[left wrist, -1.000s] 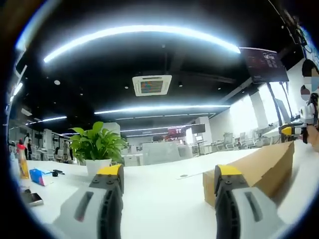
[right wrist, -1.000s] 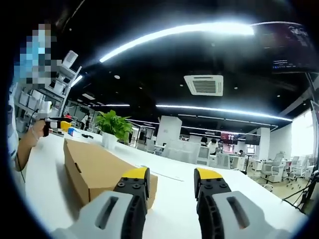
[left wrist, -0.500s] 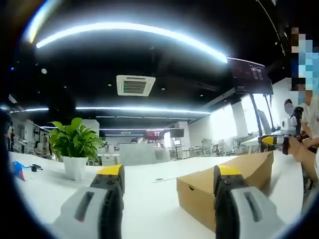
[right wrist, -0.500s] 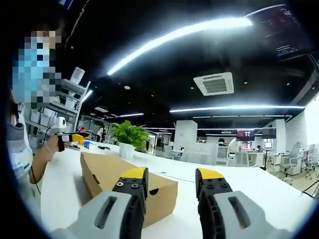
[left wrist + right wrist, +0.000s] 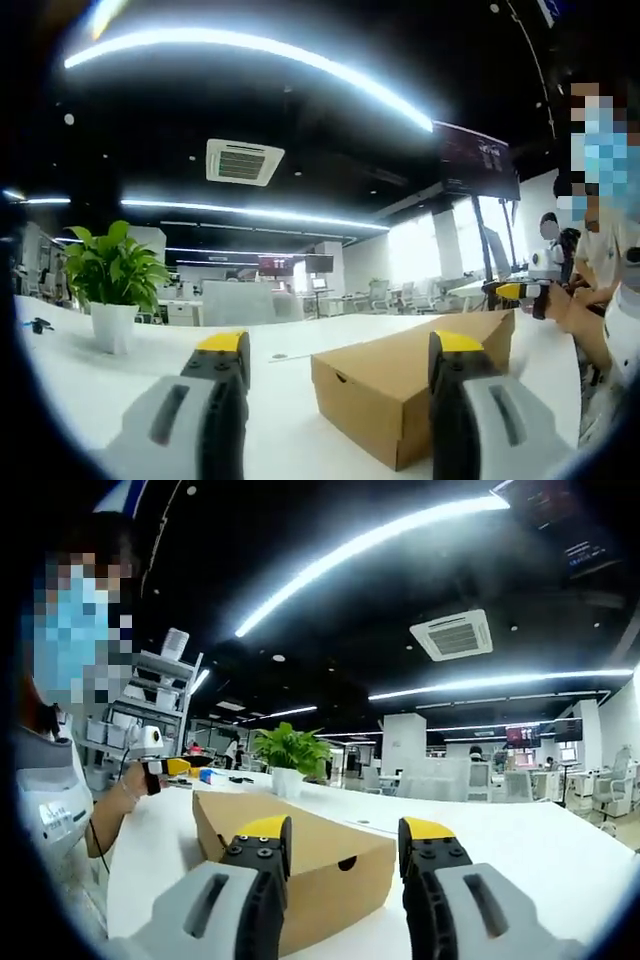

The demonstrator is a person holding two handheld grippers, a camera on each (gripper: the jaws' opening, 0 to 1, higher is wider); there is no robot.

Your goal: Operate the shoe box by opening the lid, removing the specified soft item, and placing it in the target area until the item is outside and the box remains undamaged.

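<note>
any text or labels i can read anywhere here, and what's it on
None can be read.
Cardboard shoe box: plain brown, no print showing on the faces in view.
Dark hanging screen near the ceiling: it carries marks, too small and blurred to read.
Distant wall screens at the back of the office: lit, but unreadable.
Left gripper and right gripper: no lettering visible.
</note>
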